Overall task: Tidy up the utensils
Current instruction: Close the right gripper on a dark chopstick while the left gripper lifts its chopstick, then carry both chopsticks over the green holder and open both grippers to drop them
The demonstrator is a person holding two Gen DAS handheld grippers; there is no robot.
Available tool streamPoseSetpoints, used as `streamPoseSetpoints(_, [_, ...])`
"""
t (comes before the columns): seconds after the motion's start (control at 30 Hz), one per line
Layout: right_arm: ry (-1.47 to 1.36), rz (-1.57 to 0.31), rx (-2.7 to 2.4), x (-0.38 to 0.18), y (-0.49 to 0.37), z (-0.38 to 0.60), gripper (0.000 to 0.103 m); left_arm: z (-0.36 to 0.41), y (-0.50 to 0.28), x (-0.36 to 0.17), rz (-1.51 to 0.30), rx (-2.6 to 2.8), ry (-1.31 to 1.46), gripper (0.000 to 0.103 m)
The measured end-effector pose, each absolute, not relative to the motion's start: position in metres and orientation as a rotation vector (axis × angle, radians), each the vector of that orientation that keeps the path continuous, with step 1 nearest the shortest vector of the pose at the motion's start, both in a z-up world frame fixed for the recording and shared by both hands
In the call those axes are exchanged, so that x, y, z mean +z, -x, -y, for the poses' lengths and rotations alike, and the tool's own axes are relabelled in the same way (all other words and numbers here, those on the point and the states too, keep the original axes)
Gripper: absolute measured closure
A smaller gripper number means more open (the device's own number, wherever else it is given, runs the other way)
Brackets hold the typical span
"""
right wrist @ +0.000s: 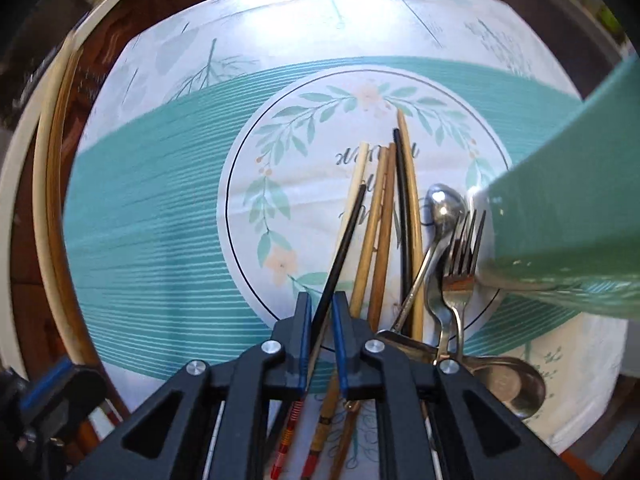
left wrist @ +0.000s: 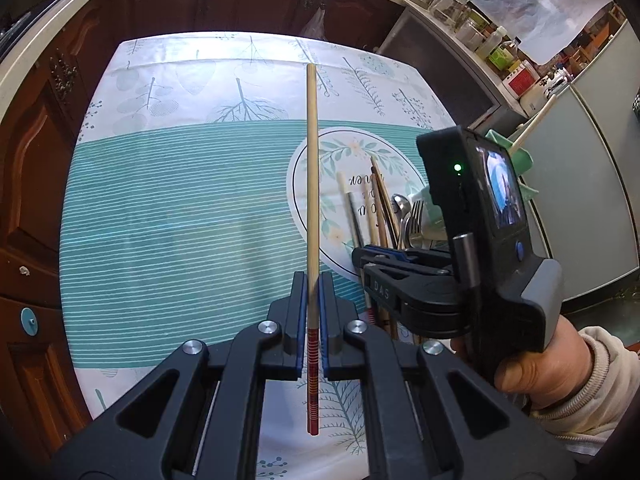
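My left gripper is shut on a pale bamboo chopstick with a red-banded end, held above the cloth and pointing away. My right gripper points down over a pile of chopsticks. A black chopstick runs slantwise between its jaws, close against the left pad, with a gap to the right pad. A spoon and a fork lie right of the pile. In the left wrist view the right gripper stands over that same pile.
A green utensil holder lies tilted at the right, and in the left wrist view the holder has one chopstick in it. A large spoon lies near the front. The leaf-print tablecloth covers the table; dark wooden cabinets surround it.
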State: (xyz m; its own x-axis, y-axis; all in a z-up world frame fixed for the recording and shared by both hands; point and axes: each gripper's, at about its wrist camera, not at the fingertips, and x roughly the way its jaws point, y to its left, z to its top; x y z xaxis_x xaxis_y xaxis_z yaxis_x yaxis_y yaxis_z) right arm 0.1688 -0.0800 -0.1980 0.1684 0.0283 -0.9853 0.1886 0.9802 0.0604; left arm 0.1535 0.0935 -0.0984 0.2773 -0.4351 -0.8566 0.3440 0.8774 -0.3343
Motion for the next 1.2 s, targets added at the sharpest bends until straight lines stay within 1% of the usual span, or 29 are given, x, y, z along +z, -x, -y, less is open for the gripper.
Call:
streamPoseSetpoints(0.07, [-0.179,-1.389,-0.094,-0.198,-0.169,0.08,0.098,-0.096,-0.151,-0.094,-1.16,-0.52,0.093,0.1])
streamPoseSetpoints(0.17, [-0.269,-1.389,-0.011,-0.199,-0.165,0.09,0.098,-0.099,-0.148,-0.087,-1.135,-0.513,0.09,0.1])
streamPoseSetpoints(0.27, [-0.363,-1.327,0.071,-0.192,-0.152,0.103,0.098,-0.1,-0.143,-0.077,-1.104,-0.512,0.088,0.1])
streamPoseSetpoints(0.4, [-0.448,-1.146,0.2,-0.164,-0.125,0.12,0.098,-0.095,-0.136,-0.057,-1.044,-0.521,0.09,0.1])
streamPoseSetpoints(0.53, [-0.473,-0.959,0.276,-0.125,-0.094,0.137,0.098,-0.084,-0.127,-0.023,-0.959,-0.541,0.102,0.1])
streamPoseSetpoints(0.73, [-0.462,-0.705,0.269,-0.059,-0.048,0.181,0.098,-0.044,-0.115,0.044,-0.796,-0.596,0.092,0.1])
streamPoseSetpoints(0.93, [-0.47,-0.491,0.199,0.003,-0.034,0.231,0.098,0.013,-0.114,0.103,-0.648,-0.629,0.122,0.1])
streamPoseSetpoints(1.07, [-0.404,-0.361,0.116,0.029,-0.031,0.251,0.098,0.056,-0.122,0.124,-0.59,-0.624,0.16,0.1])
streamPoseSetpoints(1.2, [-0.374,-0.307,0.057,0.032,-0.043,0.265,0.098,0.098,-0.132,0.126,-0.566,-0.608,0.165,0.1])
